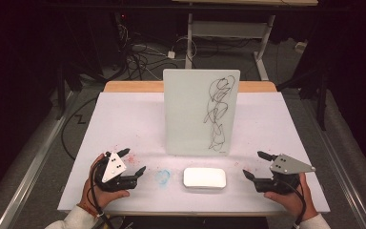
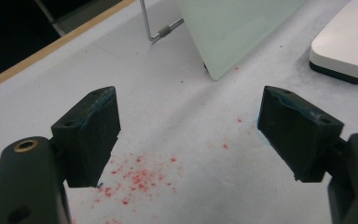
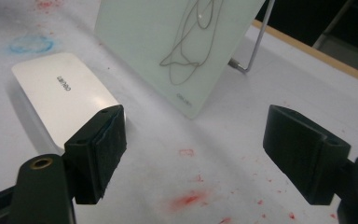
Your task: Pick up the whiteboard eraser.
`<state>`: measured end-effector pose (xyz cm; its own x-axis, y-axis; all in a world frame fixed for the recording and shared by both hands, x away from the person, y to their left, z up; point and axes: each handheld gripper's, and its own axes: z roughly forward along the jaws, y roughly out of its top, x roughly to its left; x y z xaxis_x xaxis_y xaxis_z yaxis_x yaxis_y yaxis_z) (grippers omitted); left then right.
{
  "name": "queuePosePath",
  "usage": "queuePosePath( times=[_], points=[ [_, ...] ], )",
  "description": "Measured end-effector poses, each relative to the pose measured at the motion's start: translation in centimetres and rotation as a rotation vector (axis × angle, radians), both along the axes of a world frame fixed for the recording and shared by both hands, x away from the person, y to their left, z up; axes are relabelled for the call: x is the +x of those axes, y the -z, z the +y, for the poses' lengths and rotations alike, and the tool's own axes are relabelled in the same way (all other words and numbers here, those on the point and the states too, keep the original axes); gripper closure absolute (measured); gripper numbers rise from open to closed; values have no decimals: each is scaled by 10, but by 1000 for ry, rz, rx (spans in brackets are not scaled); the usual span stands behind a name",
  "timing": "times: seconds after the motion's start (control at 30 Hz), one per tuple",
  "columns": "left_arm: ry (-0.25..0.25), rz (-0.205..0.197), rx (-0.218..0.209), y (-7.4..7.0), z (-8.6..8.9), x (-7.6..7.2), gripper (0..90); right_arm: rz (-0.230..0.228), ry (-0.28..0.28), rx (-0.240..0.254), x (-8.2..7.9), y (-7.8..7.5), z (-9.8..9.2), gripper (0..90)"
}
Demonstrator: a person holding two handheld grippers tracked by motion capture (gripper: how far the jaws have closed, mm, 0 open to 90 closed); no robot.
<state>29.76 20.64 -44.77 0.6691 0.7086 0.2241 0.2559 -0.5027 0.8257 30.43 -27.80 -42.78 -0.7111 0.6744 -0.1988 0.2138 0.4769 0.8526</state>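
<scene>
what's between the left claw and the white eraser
In the high view, a blue smudge on bare table between the left claw and the white eraser.

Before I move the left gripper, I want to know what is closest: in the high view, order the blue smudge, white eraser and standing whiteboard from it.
1. Blue smudge, just right of the left gripper.
2. White eraser, farther right along the table's near edge.
3. Standing whiteboard, behind it at mid-table.

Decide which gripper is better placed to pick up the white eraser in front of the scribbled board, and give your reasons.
Probably the right gripper. Its open jaws point toward the eraser, which lies close beside one of them in the right gripper view. The left gripper, also open, is about as near but angled toward the board.
</scene>
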Motion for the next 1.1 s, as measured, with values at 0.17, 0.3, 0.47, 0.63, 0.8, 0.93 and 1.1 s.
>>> queuePosePath(
  times=[0.17,0.3,0.47,0.63,0.8,0.93,1.1],
  points=[
    [-23,6,4,3,-1,1,212,32,-34,-16,4,-1,1,199],
    [-23,13,5,4,-1,0,211,83,-124,-63,12,-10,13,176],
    [-14,6,-4,3,-1,2,207,109,-204,-86,18,-16,33,194],
    [0,26,-1,6,-3,3,201,163,-317,-170,24,-15,70,205],
    [4,25,-7,6,-3,3,192,213,-388,-237,32,-4,98,204],
    [13,22,-7,5,-3,2,192,258,-431,-282,35,4,113,204],
    [14,22,-7,5,-3,1,192,285,-444,-314,42,13,125,204]
  ],
)
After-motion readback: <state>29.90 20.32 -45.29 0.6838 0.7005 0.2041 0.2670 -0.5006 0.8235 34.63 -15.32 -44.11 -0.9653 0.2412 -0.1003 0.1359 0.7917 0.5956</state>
